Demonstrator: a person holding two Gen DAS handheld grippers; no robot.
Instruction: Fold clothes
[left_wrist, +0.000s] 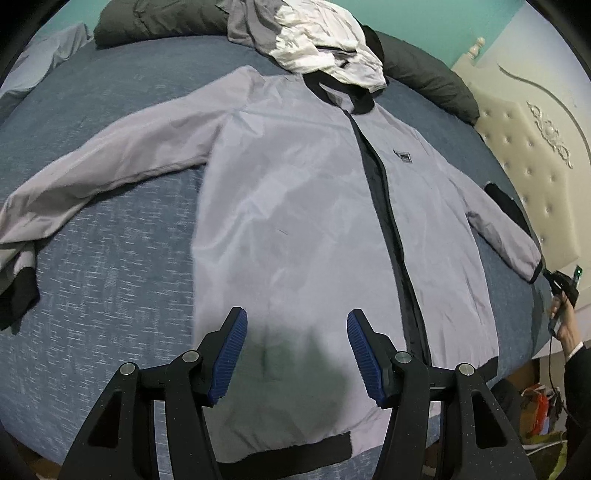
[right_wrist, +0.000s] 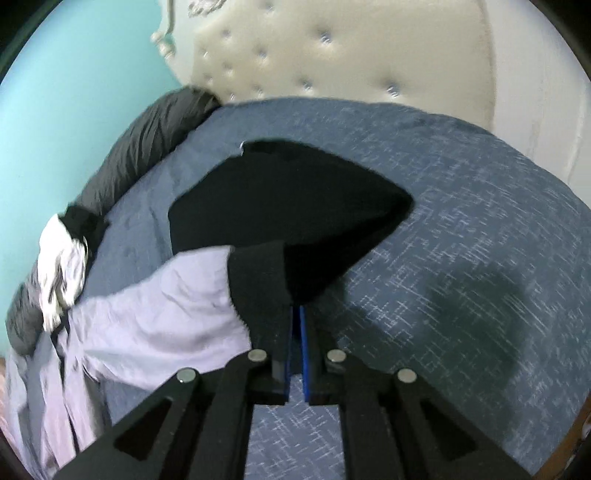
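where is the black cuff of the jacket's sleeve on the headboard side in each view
Left wrist view: the black cuff sits far right, at the sleeve's end near the bed edge, where the right hand-held gripper meets it.
Right wrist view: the same cuff is centre frame, pinched between the shut blue pads, the lilac sleeve trailing left.
Shared landmark: the cream tufted headboard, right of the jacket in the left view, top in the right view.
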